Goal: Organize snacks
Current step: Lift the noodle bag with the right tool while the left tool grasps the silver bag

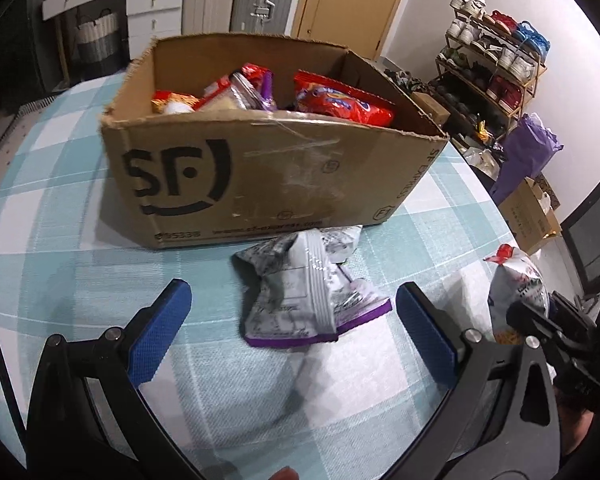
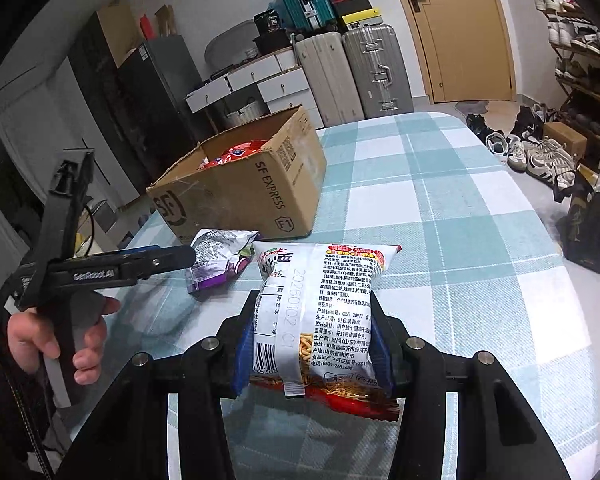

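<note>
Your right gripper (image 2: 312, 344) has its jaws clamped on the white-and-red noodle snack bag (image 2: 320, 304), while your left gripper (image 1: 292, 320) spreads its jaws wide around the crumpled silver-and-purple snack packet (image 1: 300, 292) on the checked desk (image 1: 60, 240), the brown cardboard box (image 1: 260, 180) of snacks at 12 o'clock.

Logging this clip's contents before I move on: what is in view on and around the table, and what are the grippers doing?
Brown cardboard SF Express box: one, on the table, open top.
Red snack bags: several, inside the box; exact count unclear.
Crumpled white-and-purple snack bag: one, on the cloth before the box.
White-and-red noodle snack bag: one, held above the table.
Teal-and-white checked tablecloth: one, covering the table.
Silver suitcase: one, by the door.
Shoe rack: one, right wall.
Left gripper: open, either side of the crumpled bag.
Right gripper: shut on the noodle bag.
</note>
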Demonstrator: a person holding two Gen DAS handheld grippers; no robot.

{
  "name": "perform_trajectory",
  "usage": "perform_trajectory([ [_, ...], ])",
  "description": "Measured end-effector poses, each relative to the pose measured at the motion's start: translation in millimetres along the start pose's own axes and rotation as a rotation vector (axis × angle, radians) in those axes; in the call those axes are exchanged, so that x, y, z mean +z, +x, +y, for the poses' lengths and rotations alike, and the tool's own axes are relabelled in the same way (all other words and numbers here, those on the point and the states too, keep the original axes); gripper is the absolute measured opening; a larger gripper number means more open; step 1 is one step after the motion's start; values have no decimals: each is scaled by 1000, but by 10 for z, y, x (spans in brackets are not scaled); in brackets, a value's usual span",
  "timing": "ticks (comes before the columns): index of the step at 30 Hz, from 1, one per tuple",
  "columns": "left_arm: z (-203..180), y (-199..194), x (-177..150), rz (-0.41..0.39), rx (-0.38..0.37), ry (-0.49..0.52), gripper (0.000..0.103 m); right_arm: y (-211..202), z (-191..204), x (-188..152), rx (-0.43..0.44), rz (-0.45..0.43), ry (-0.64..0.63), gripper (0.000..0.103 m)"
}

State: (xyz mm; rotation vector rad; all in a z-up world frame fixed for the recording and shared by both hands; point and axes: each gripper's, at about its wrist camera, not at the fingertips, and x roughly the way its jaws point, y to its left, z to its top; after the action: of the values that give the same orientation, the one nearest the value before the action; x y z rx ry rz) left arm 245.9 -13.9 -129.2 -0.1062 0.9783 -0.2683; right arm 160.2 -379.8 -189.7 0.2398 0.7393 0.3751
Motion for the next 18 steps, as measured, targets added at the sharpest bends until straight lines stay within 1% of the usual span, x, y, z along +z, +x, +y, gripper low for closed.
perform_trajectory([
  [6, -49, 254, 128, 31, 17, 9, 102, -81, -30, -27, 3, -8, 14, 48],
  [12, -11, 492, 252, 60, 16, -21, 101, -113, -41, -23, 4, -12, 15, 48],
  [15, 41, 591, 291, 76, -8, -42, 100, -133, -37, -23, 3, -14, 9, 48],
  [18, 64, 663, 327, 76, -14, -55, 94, -144, -40, -24, 3, -16, 14, 48],
])
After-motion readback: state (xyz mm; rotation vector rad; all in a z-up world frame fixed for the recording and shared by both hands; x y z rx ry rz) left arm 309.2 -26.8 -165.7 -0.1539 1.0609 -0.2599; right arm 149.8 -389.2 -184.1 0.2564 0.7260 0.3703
